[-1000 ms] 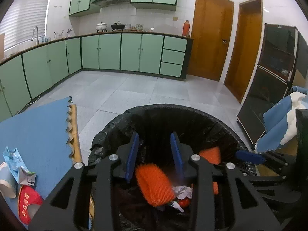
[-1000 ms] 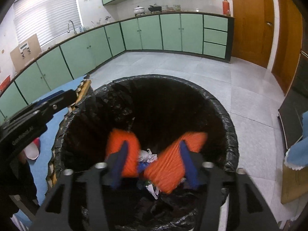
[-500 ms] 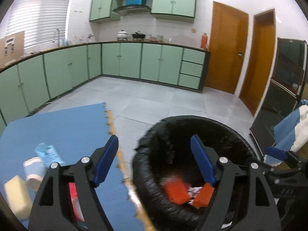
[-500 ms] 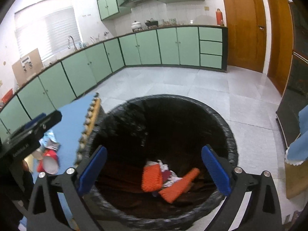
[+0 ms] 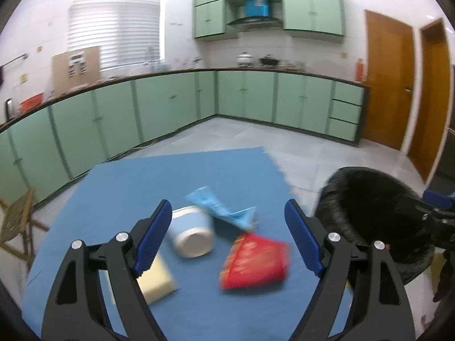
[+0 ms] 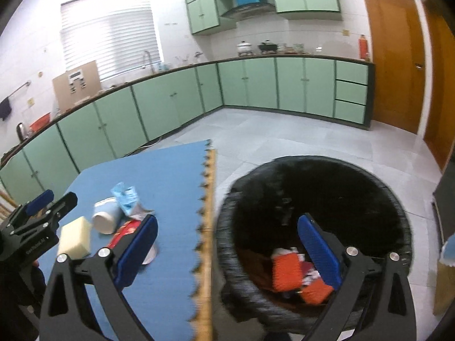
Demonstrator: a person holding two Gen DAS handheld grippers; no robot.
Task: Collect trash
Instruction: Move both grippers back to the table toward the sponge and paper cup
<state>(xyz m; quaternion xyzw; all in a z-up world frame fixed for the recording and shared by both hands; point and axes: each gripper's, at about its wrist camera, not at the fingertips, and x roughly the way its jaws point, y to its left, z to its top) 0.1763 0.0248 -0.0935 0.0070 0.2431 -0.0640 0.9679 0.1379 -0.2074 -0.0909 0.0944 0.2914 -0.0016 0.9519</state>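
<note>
My left gripper (image 5: 229, 238) is open and empty above the blue foam mat (image 5: 176, 176). Under it lie a red wrapper (image 5: 254, 261), a tipped blue-and-white cup (image 5: 192, 231), a light blue carton (image 5: 220, 209) and a yellow sponge block (image 5: 157, 277). My right gripper (image 6: 227, 250) is open and empty, straddling the near rim of the black-lined trash bin (image 6: 327, 176). Two orange net sleeves (image 6: 285, 271) and paper scraps lie in the bin. The same pile shows in the right wrist view: cup (image 6: 106, 217), carton (image 6: 125, 197), sponge (image 6: 74, 237), wrapper (image 6: 125, 231).
The bin (image 5: 369, 196) stands on the tiled floor right of the mat's toothed wooden edge (image 6: 209, 227). Green cabinets (image 5: 176, 108) line the far walls. A wooden stool (image 5: 17, 227) stands at the mat's left. Wooden doors (image 5: 389, 85) are at the far right.
Both grippers opened and dropped the orange net sleeves into the bin. My left gripper then swung left from the bin to over the trash on the mat. My right gripper pulled back and up.
</note>
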